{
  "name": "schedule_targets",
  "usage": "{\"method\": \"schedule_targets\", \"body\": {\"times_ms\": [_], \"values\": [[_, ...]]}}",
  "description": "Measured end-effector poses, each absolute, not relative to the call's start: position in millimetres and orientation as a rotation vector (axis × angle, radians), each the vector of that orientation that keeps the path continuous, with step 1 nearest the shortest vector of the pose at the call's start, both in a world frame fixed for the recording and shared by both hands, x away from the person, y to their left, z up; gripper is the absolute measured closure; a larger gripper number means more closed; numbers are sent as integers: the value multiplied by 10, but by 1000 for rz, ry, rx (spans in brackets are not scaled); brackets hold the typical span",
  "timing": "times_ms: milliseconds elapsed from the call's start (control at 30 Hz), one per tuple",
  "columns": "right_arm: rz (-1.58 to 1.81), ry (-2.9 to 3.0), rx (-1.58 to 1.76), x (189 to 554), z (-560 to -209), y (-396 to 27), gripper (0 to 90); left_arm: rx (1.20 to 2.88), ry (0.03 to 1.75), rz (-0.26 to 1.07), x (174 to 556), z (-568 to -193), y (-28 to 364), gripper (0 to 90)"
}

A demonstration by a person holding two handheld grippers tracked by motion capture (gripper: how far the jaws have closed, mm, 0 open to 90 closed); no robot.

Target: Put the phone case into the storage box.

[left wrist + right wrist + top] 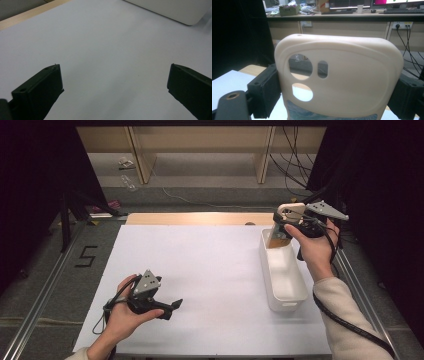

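Observation:
A cream phone case (339,80) with round camera cut-outs stands upright between the two black jaws of my right gripper (334,92), which is shut on its sides. From above, the case (289,212) hangs over the far end of a white rectangular bin (295,292) at the right of the table, with the right gripper (294,223) around it. My left gripper (172,307) rests low over the white tabletop (210,270) at the front left. Its jaws stand wide open in the left gripper view (115,75), with nothing between them.
A corner of the bin (175,10) lies far ahead of the left jaws. A wooden strip (200,218) borders the table's far edge. Metal rails (45,290) run along both sides. Cables (295,165) and shelf legs (140,160) stand behind the table.

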State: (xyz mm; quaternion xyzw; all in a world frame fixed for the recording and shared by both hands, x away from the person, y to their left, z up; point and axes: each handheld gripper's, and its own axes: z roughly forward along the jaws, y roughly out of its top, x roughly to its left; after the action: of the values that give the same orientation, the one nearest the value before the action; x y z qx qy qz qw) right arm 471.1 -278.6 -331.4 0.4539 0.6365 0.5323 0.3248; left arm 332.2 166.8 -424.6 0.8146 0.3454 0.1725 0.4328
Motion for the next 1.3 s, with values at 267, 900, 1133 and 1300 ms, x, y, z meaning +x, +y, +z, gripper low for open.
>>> {"method": "schedule_targets", "body": {"times_ms": [267,900,1133,1300], "values": [[1399,1662,1195,4739,-3309,-2794,133,2027,862,431,3322,-4247,1669,0],[1387,1670,1206,4804,-3333,-2777,133,2026,861,430,3321,-4244,1669,0],[1383,1670,1209,4829,-3327,-2771,133,2026,860,430,3322,-4245,1669,0],[1384,1668,1215,4848,-3345,-2771,133,2025,860,431,3321,-4242,1667,0]]}}
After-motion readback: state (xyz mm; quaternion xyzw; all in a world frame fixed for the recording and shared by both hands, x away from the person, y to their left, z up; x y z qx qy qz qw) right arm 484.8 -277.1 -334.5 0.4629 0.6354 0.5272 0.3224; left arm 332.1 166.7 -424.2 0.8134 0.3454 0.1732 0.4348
